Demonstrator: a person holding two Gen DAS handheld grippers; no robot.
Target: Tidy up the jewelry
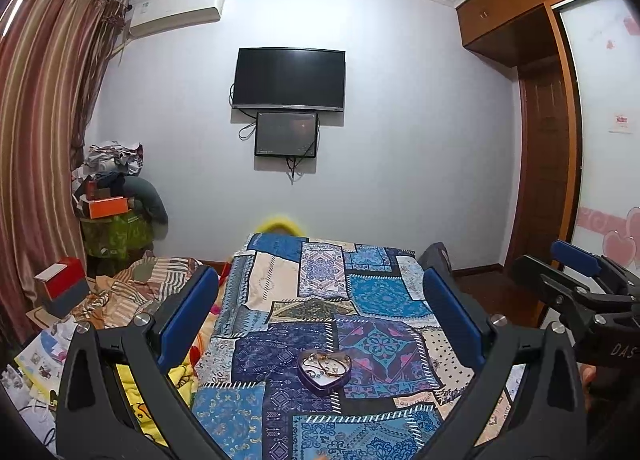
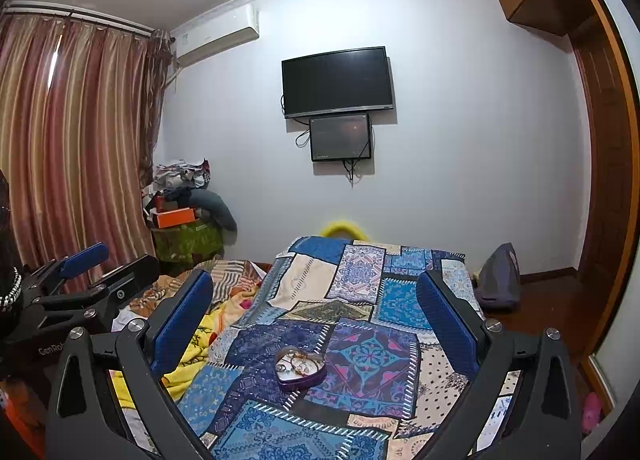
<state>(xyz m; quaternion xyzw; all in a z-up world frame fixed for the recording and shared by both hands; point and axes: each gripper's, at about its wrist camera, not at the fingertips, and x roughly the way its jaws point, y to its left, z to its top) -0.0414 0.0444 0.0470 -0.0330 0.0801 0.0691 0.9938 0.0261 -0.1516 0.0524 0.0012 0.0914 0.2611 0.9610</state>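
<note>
Left wrist view shows my left gripper (image 1: pixel 320 300) with its two blue fingers (image 1: pixel 188 312) spread wide apart and nothing between them. It hangs above the bed (image 1: pixel 280 420), which has a blue patchwork cover. Down between my fingers sits a little purple heart-shaped box (image 1: pixel 324 370) on the cover. Thin gold jewelry (image 1: pixel 326 362) lies tangled inside the box. I cannot tell which pieces they are. My fingers are not touching the box.

My right gripper (image 1: pixel 576 264) pokes in from the right side of this view, up in the air beside the bed.

Right wrist view shows the same box (image 2: pixel 300 372) from my other hand. My right gripper (image 2: pixel 316 300) is wide open too, and it holds nothing. The box sits low between its blue fingers (image 2: pixel 444 320), a bit nearer the left one, and well apart from both. The jewelry (image 2: pixel 298 364) rests inside it. My left gripper (image 2: pixel 86 260) shows at the left edge of this view.

On the far wall hangs a dark TV (image 1: pixel 289 79) with a smaller screen (image 1: pixel 286 135) just under it. Striped curtains (image 1: pixel 40 119) hang on the left. A pile of boxes and clothes (image 1: pixel 114 195) stands in the corner.
</note>
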